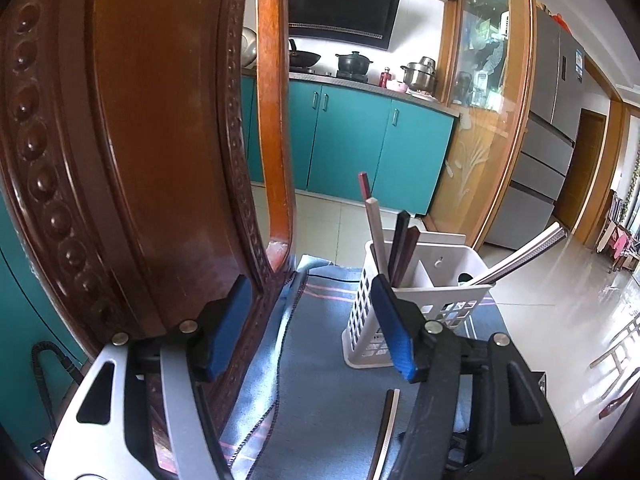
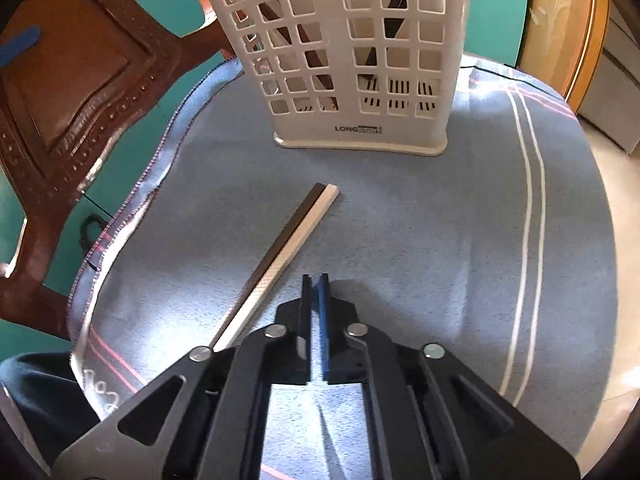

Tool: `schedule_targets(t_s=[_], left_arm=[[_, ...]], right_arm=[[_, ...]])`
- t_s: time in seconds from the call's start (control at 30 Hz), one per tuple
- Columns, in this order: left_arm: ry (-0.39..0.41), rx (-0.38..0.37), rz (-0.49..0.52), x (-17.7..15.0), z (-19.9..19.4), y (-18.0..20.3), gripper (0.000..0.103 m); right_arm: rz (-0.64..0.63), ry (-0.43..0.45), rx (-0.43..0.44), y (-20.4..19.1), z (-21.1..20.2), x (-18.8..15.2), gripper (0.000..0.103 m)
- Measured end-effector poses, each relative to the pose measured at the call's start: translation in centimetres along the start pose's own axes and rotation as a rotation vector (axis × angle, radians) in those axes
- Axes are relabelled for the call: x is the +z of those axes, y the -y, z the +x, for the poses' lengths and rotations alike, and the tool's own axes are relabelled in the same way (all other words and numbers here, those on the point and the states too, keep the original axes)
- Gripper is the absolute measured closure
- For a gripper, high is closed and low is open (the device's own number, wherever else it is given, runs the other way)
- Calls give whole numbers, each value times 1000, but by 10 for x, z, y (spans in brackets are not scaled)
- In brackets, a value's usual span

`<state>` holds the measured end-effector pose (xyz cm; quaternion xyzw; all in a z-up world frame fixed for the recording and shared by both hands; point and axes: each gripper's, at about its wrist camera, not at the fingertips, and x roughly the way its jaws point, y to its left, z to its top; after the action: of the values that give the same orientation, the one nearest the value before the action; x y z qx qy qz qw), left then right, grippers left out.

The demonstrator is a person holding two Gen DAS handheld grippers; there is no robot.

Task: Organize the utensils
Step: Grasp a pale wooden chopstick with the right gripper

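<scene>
A white slotted utensil holder (image 1: 404,304) (image 2: 352,56) stands upright on a blue cloth (image 2: 400,240). Several chopsticks (image 1: 396,236) stand in its left compartment; a silver pair (image 1: 528,254) leans out of the right one. Two chopsticks, one dark and one white (image 2: 280,256), lie side by side on the cloth in front of the holder; they also show in the left wrist view (image 1: 386,428). My left gripper (image 1: 316,328) is open and empty, left of the holder. My right gripper (image 2: 316,284) is shut and empty, just right of the lying chopsticks.
A carved wooden chair back (image 1: 132,152) stands close on the left, also in the right wrist view (image 2: 72,92). The cloth edge (image 2: 132,208) hangs off the seat. Teal kitchen cabinets (image 1: 352,140) and tiled floor (image 1: 560,320) lie beyond.
</scene>
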<state>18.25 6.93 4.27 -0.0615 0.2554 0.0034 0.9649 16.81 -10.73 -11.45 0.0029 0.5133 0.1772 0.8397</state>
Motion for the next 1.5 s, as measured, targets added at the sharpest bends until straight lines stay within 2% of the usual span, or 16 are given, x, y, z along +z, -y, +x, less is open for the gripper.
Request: schedule_targets(t_s=[0.1, 0.33, 0.4, 0.53, 0.63, 0.7, 0.77, 0.83, 0.87, 1.1, 1.13, 1.17, 1.2, 1.37, 1.43, 1.5], left_arm=[[-6, 0, 12, -2, 2, 4, 39], [-23, 11, 24, -4, 8, 6, 37], [-27, 15, 22, -4, 9, 5, 37], [-32, 27, 20, -5, 9, 3, 37], [-41, 33, 12, -4, 11, 1, 36], [-47, 31, 4, -4, 12, 0, 36], [-52, 26, -2, -3, 13, -1, 36], [-59, 20, -2, -3, 14, 0, 35], [-65, 15, 2, -4, 15, 0, 35], [-88, 16, 55, -9, 18, 12, 32], [-92, 14, 57, -10, 18, 13, 32], [-94, 13, 59, -11, 18, 15, 32], [-96, 14, 64, -12, 19, 16, 32], [-109, 24, 82, -16, 22, 20, 32], [-115, 27, 85, -17, 22, 20, 32], [-116, 29, 86, -17, 22, 20, 32]], right_arm=[[-39, 8, -30, -11, 0, -2, 87], [-141, 47, -151, -32, 7, -4, 86], [-148, 36, -145, -31, 6, -4, 86], [-124, 9, -106, -18, 4, 0, 98], [-110, 5, -100, -9, 0, 1, 100], [-63, 7, -28, -4, 1, 2, 100], [-4, -13, 38, -1, 0, 2, 93], [15, -4, 53, -2, -3, 3, 63], [7, 4, 55, -4, -4, 3, 59], [-119, 38, -38, -41, 1, -9, 58], [-144, 47, -64, -45, 2, -11, 59], [-156, 52, -68, -47, 4, -11, 65], [-154, 50, -64, -48, 6, -10, 79], [-30, 12, 17, -30, 2, -4, 88], [10, 14, 37, -22, -2, -1, 103], [31, 25, 34, -16, -5, 1, 102]])
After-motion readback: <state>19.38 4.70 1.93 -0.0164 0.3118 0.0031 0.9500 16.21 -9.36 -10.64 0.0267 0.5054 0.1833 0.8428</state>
